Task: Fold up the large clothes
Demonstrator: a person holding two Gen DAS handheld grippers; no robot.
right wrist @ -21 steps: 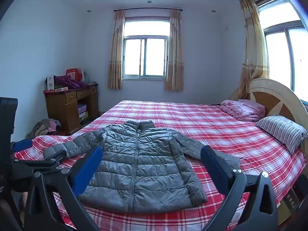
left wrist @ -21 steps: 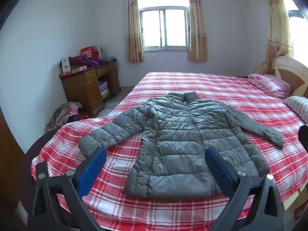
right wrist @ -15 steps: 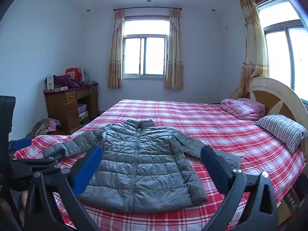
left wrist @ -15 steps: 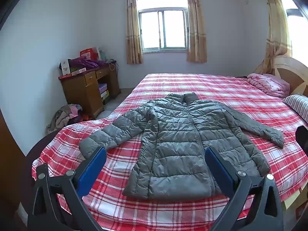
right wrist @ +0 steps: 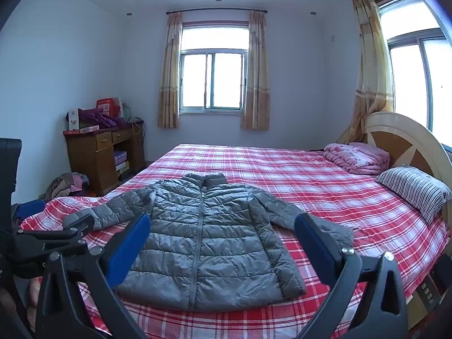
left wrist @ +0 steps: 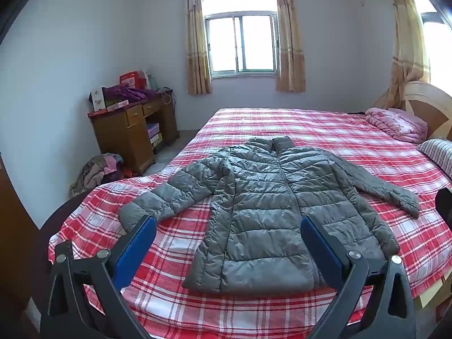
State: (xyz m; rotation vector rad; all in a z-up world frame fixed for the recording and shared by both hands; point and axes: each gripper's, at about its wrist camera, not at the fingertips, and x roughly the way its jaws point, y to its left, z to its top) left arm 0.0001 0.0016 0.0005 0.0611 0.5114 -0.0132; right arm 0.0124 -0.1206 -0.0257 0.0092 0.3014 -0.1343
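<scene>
No text, brand or number can be read in either view. The red box (left wrist: 130, 78) on the desk (left wrist: 124, 132) may carry print, but it is too small to make out.

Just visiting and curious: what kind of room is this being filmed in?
A home bedroom, most likely: a large bed with a headboard, a striped pillow, a wooden desk, and a grey puffer jacket spread out flat.

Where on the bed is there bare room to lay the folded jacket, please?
The bed is bare between the jacket collar and the far edge. Crowded: headboard side, with the pink blanket and striped pillow.
</scene>
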